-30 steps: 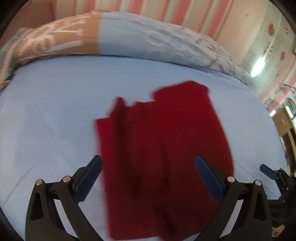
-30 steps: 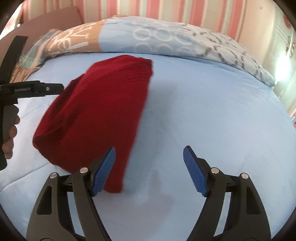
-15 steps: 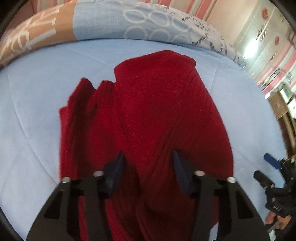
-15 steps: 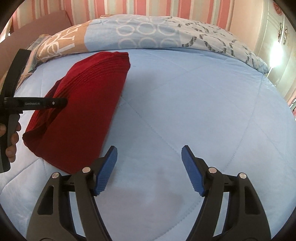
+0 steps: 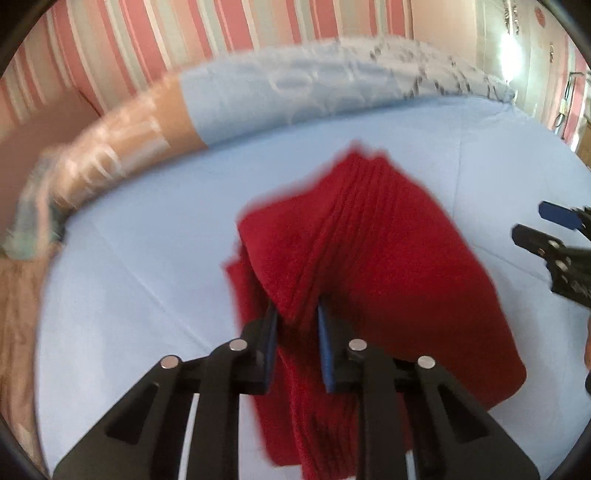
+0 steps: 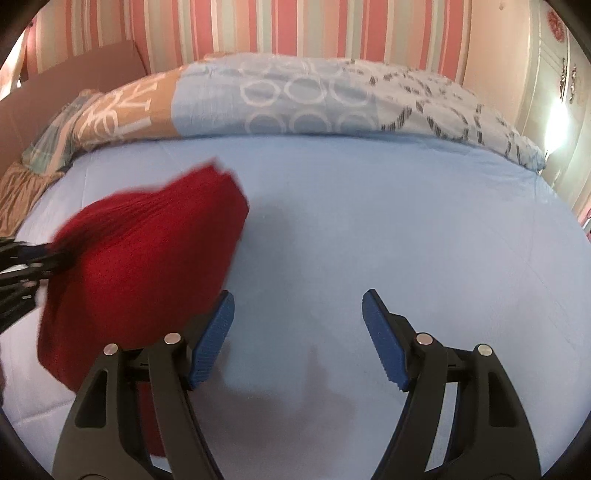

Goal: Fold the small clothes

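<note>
A folded dark red knitted garment (image 5: 388, 266) lies on the light blue bed sheet (image 5: 147, 266). My left gripper (image 5: 295, 321) has its jaws closing on a raised fold of that garment, and the fabric is bunched between the blue pads. In the right wrist view the same red garment (image 6: 147, 266) sits at the left, lifted at its left edge where the left gripper's black frame (image 6: 18, 266) holds it. My right gripper (image 6: 297, 317) stands open over bare sheet, nothing between its fingers, its left finger just beside the garment's edge.
A rolled quilt (image 6: 295, 99) in blue, tan and white patterns lies along the far side of the bed below a striped pink wall (image 6: 295, 26). The right gripper's frame (image 5: 557, 251) shows at the right edge of the left wrist view.
My left gripper went from wide open over the garment to nearly shut on a fold of it and has lifted it. The right gripper has drawn back to the right, off the garment.
</note>
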